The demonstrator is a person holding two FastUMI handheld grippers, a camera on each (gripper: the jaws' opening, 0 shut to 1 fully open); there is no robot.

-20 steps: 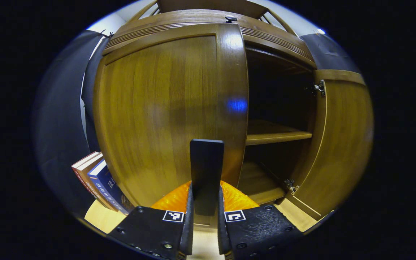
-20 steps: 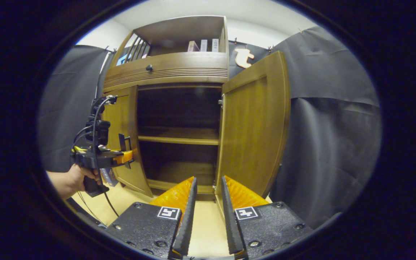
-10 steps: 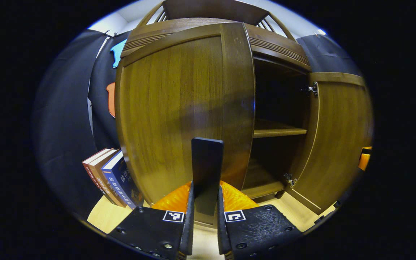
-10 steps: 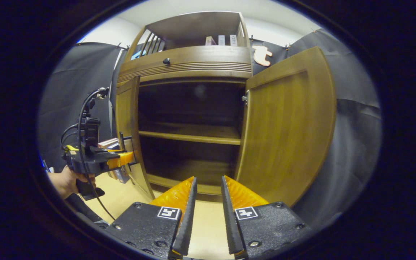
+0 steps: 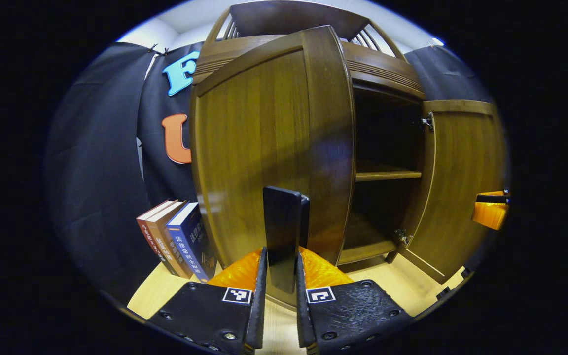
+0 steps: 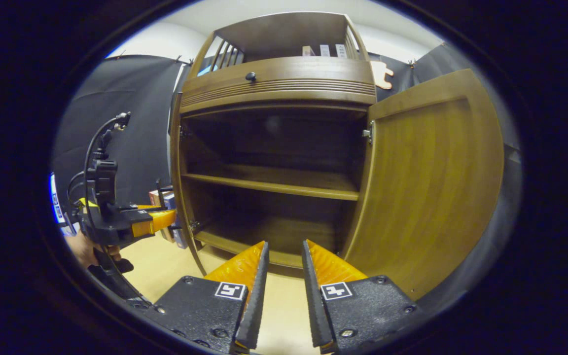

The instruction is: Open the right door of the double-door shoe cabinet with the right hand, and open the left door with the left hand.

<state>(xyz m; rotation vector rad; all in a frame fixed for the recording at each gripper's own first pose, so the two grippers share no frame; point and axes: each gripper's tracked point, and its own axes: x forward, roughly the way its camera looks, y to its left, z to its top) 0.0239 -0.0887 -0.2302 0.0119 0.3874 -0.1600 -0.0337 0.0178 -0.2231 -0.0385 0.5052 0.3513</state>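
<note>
Since a second ago your left door (image 5: 264,148) has swung well out from the shoe cabinet (image 6: 279,88): in the left gripper view it now stands at a steep angle to the cabinet front, and far more of the booth wall shows beside it. In the right gripper view that door is nearly edge-on at the cabinet's left side, where earlier it still covered part of the opening. Your left gripper (image 5: 280,276) keeps its jaws clamped on the black handle (image 5: 282,231) at the door's free edge. Your right gripper (image 6: 280,276) has drifted toward the cabinet's middle, jaws slightly apart and holding nothing; its right door (image 6: 432,187) stands wide open, well clear of the opening.

To my eye both doors are now open and the task is close to done. What remains is probably a last bit of swing on the left door and letting go of the handle.

Inside the cabinet, one shelf (image 6: 274,185) splits the dark interior, and both levels look bare. A drawer with a small knob (image 6: 250,76) sits above the opening, and an upper shelf above that. The cabinet stands on a pale wooden floor (image 5: 402,291). Just left of the cabinet, beyond the left door, a few books (image 5: 178,239) lean on the floor against the black cloth.
</note>
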